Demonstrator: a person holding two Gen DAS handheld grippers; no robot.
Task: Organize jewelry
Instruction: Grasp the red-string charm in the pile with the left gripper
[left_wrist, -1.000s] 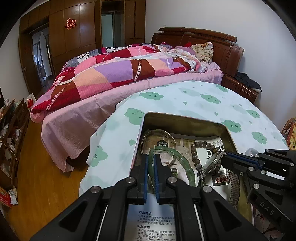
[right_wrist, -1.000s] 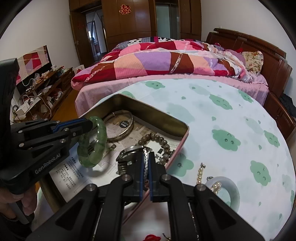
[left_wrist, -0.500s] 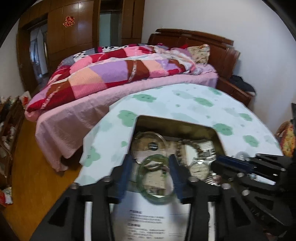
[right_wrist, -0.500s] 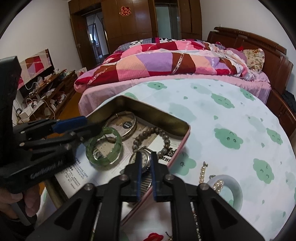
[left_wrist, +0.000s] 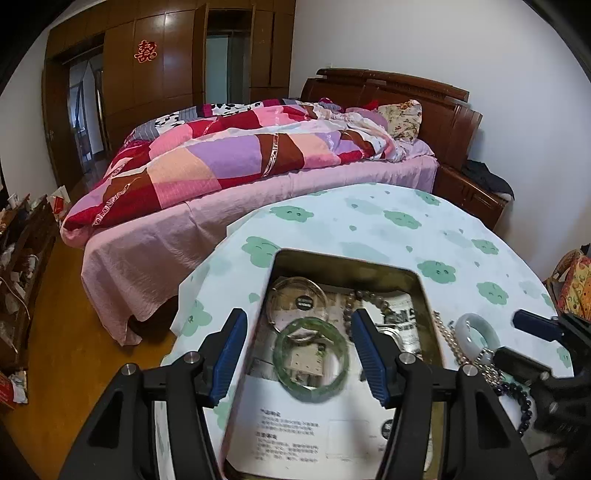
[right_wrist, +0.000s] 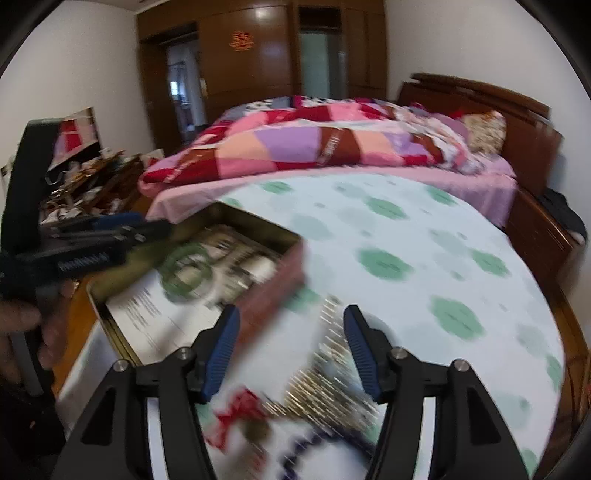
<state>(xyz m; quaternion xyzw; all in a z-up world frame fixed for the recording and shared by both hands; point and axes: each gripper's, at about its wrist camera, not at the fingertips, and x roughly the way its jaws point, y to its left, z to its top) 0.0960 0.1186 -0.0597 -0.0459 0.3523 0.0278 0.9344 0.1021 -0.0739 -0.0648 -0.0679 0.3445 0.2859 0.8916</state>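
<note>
Left gripper (left_wrist: 299, 354): jaws have just been opening and now stand wide, blue pads clear of the translucent green jade bangle (left_wrist: 311, 357), which a second ago was pinched upright between them. The bangle now lies flat on the printed paper leaflet (left_wrist: 291, 424) inside the open rectangular metal tin (left_wrist: 343, 264), at lower centre of the left wrist view, between the pads but touched by neither.

Right gripper (right_wrist: 291, 350): jaws have also just been opening; earlier they were closed over the wristwatch in the tin, now they are spread and hold nothing, positioned over the cloud-print tablecloth (right_wrist: 406, 236) right of the tin.

Right wrist view is heavily motion-blurred: the items in its lower centre read only as streaks of pearl, red and dark blue. In the left wrist view the pale jade ring (left_wrist: 476, 334) and pearl strand (left_wrist: 448, 343) at lower right are partly covered by the right gripper; the watch cannot be made out.
</note>
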